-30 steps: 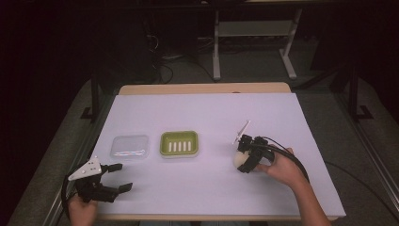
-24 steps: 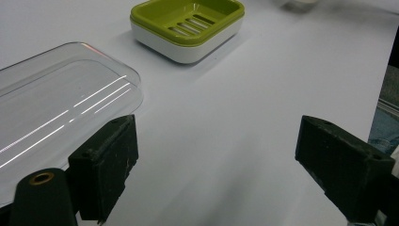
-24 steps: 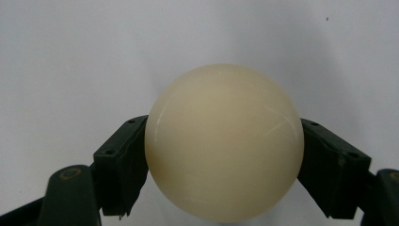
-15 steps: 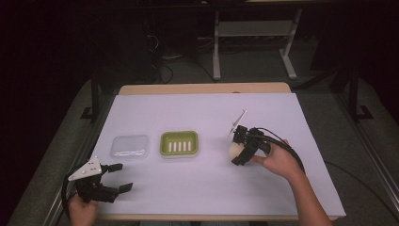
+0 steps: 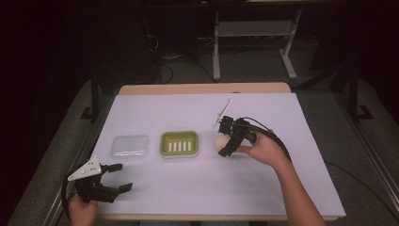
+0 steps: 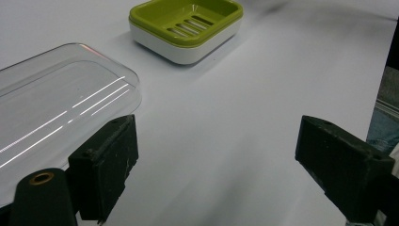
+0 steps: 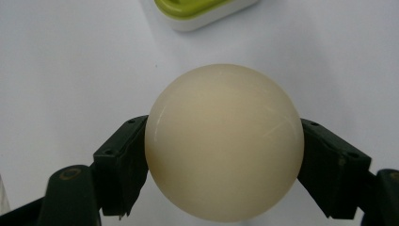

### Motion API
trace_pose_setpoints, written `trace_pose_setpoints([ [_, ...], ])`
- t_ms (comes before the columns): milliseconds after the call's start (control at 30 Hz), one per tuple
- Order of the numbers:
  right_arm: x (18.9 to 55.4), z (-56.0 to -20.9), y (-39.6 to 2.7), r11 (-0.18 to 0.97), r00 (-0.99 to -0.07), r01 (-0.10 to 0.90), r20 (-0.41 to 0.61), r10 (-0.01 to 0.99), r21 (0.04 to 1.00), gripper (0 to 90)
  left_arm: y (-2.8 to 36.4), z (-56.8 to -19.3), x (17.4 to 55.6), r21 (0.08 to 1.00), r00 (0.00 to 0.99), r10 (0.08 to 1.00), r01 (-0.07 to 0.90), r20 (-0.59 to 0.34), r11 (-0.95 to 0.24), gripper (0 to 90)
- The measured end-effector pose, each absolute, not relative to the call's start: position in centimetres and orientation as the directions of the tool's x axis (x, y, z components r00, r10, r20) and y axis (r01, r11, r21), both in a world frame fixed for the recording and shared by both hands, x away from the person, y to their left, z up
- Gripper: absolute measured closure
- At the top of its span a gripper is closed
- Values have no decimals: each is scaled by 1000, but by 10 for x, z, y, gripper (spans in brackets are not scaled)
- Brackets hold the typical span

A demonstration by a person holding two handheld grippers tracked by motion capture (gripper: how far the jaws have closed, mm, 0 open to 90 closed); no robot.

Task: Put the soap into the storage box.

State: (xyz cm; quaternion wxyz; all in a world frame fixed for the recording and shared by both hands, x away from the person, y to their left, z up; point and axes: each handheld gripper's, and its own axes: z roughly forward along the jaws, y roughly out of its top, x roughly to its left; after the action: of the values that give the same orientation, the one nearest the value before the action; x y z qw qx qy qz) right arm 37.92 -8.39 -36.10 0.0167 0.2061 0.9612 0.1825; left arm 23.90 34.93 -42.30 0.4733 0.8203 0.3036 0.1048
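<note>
White paper covers the table [image 5: 282, 188], and dark floor with a metal frame is seen beyond its far edge. At the near left corner the left gripper [image 5: 114, 178] is held low in a hand [image 5: 81, 209], its jaws spread wide with nothing between them; it seems to be parked out of the way, yet aimed toward the lid so that it can be used when needed. Just ahead of it a clear lid [image 5: 129, 146] lies flat on the paper, probably set aside so that the dish is left open. Beside the lid, to its right, a green soap dish [image 5: 179, 143] stands with its slotted floor bare and nothing in it. Right of the dish, close to its edge but apart from it, a ball [image 5: 219, 143] is gripped by the right gripper [image 5: 225, 143], which is held by the right hand [image 5: 261, 149]. In the right gripper view the jaws are seen pressed against opposite sides of the ball at its widest part, a hold likely chosen so that the round shape cannot slip out. The ball is cream-coloured, smooth and faintly glossy, with a few fine scuffs, and is judged to be soap meant for the dish. Whether it rests on the paper or is raised cannot be told.
</note>
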Motion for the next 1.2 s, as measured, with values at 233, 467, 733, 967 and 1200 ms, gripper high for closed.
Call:
trace_pose_setpoints([
  [233, 386, -359, -73, 858, -922, 377, 53, 383, 350, 228, 349, -423, 239, 841, 794, 596, 399, -117, -366, 129],
  [467, 390, -355, -64, 860, -925, 369, 48, 377, 352, 228, 349, -423, 239, 842, 794, 596, 399, -119, -363, 129],
  [733, 393, -351, -57, 865, -930, 355, 42, 365, 353, 228, 349, -423, 239, 842, 795, 595, 398, -119, -364, 129],
  [967, 397, -351, -51, 869, -933, 348, 43, 357, 352, 228, 349, -423, 239, 842, 797, 593, 396, -117, -366, 129],
  [1200, 399, -350, -45, 873, -936, 341, 40, 350, 349, 228, 349, -423, 239, 843, 796, 594, 397, -117, -364, 129],
])
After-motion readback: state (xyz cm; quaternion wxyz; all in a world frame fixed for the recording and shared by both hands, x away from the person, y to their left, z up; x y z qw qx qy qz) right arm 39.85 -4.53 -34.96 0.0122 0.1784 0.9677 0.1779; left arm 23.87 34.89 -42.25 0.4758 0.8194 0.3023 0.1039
